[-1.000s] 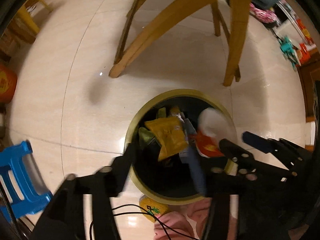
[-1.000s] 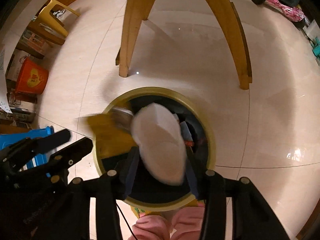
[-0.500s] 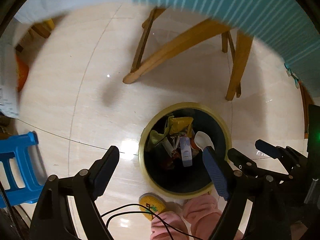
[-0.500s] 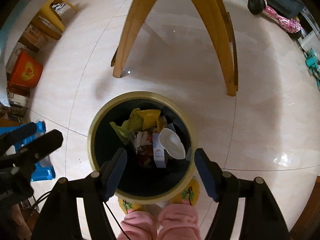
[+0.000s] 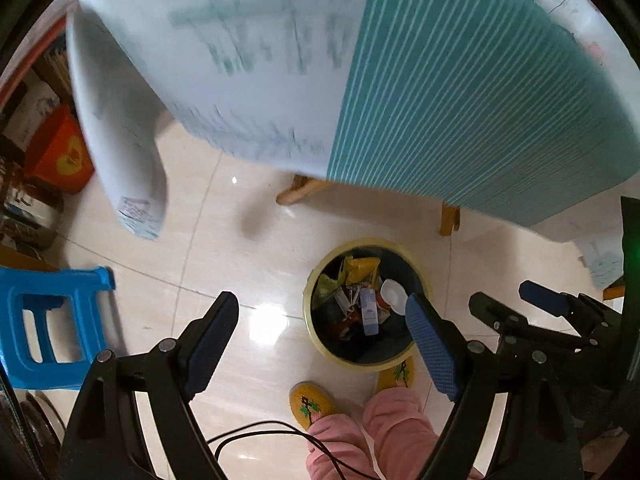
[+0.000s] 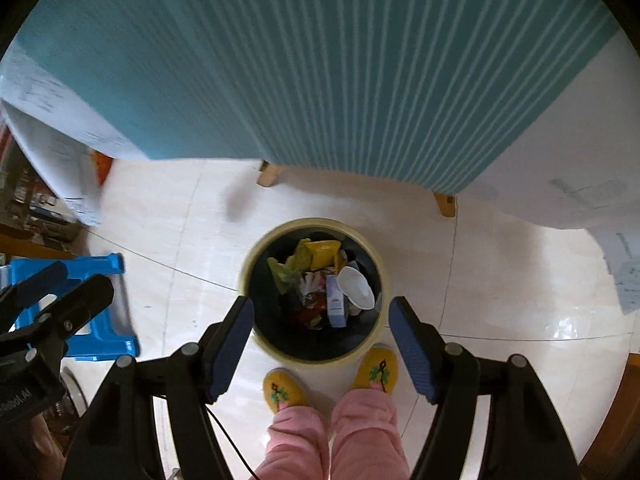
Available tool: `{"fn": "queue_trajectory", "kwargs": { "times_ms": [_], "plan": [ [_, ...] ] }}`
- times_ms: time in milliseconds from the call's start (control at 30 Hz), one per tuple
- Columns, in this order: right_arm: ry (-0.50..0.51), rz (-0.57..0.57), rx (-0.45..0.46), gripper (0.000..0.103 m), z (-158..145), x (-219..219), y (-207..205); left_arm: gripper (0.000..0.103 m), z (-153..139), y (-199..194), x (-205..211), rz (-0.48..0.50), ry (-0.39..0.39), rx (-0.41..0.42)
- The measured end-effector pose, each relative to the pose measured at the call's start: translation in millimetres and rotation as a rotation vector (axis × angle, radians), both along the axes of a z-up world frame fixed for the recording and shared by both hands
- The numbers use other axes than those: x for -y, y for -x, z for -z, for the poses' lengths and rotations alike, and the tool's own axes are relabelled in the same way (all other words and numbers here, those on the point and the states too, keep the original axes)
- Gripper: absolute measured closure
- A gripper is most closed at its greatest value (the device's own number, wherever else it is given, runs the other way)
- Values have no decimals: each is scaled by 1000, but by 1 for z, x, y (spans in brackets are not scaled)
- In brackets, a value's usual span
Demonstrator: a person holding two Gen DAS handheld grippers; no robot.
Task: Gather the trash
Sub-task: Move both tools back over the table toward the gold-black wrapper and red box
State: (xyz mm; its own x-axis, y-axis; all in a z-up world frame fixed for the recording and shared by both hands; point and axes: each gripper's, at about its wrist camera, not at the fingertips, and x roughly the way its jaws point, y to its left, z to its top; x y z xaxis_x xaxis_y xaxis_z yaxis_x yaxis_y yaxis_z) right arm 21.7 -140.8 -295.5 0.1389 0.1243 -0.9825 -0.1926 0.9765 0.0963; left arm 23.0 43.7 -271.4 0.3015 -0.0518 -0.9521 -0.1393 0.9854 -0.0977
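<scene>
A round bin (image 5: 310, 320) with a pale yellow rim and dark inside stands on the tiled floor far below both grippers. In it lie a white paper cup (image 5: 394, 292), a yellow wrapper (image 5: 360, 268), a small white and blue carton (image 5: 369, 312) and other scraps. My left gripper (image 5: 320, 304) is open and holds nothing. In the right wrist view the bin (image 6: 244, 276), the cup (image 6: 356, 282) and the wrapper (image 6: 322, 250) show between the fingers of my right gripper (image 6: 320, 304), which is open and holds nothing too.
A table with a teal striped cloth (image 6: 320, 60) and hanging white papers (image 5: 120, 140) fills the upper view. Its wooden legs (image 5: 300, 192) stand behind the bin. A blue stool (image 5: 48, 320) and an orange bucket (image 5: 60, 156) are at left. The person's yellow slippers (image 6: 288, 392) touch the bin.
The white cup left the right gripper and the yellow wrapper dropped, both into the bin. Both grippers opened wider and rose, so the tabletop has come into view.
</scene>
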Motion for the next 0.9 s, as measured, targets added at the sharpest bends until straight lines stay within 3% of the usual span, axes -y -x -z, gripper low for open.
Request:
{"fn": "queue_trajectory", "kwargs": {
  "times_ms": [333,500,767,900],
  "plan": [
    [-37,-99,95,33,-118,-12,17,19,-115,8,3,40,-20,151],
    [-26,-162,210,33,-187,-14,21,19,-170,13,4,60,-6,221],
    [-23,-137,370,33,-268,-12,22,19,-253,12,3,93,3,325],
    [-26,-119,450,33,-302,-11,17,19,-289,10,7,111,-33,376]
  ]
}}
